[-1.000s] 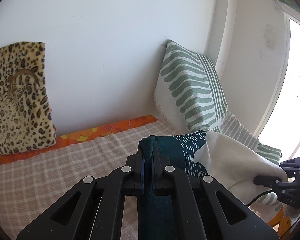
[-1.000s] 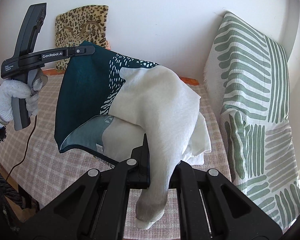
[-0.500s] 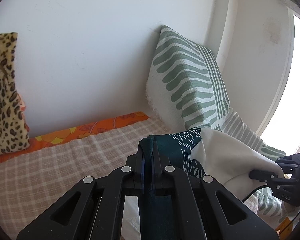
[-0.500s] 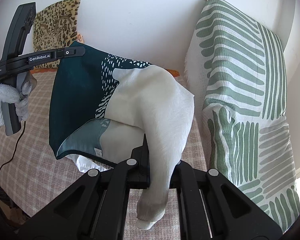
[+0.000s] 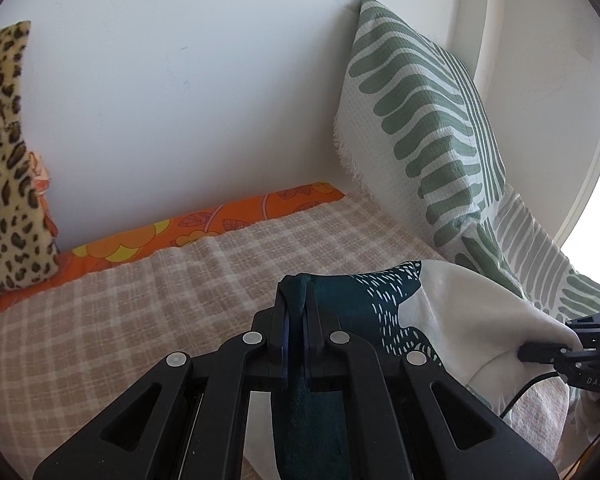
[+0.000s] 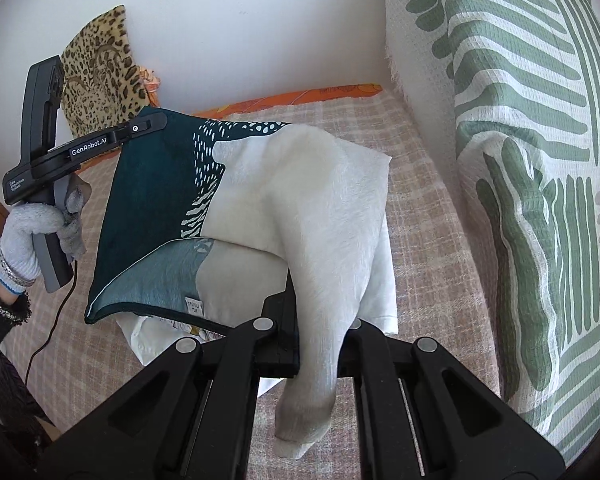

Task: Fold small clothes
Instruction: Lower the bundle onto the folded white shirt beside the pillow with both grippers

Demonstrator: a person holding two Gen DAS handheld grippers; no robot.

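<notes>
1. My right gripper (image 6: 318,344) has dropped, carrying the cloth (image 6: 300,200) lower toward the bed's (image 6: 420,208) far right corner.
2. Striped pillow (image 6: 520,120) now looms nearer; leopard cushion (image 5: 4,160) reappears more fully.

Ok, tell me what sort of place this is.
Probably a bedroom or daybed corner at home: a checked bedspread against a white wall, a green-striped pillow and a leopard cushion leaning on it.

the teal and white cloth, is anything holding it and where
Both claws hold the cloth off the bed. The left claw pinches its dark teal end; the right claw is shut on the white end, whose tip hangs down past the fingers.
</notes>
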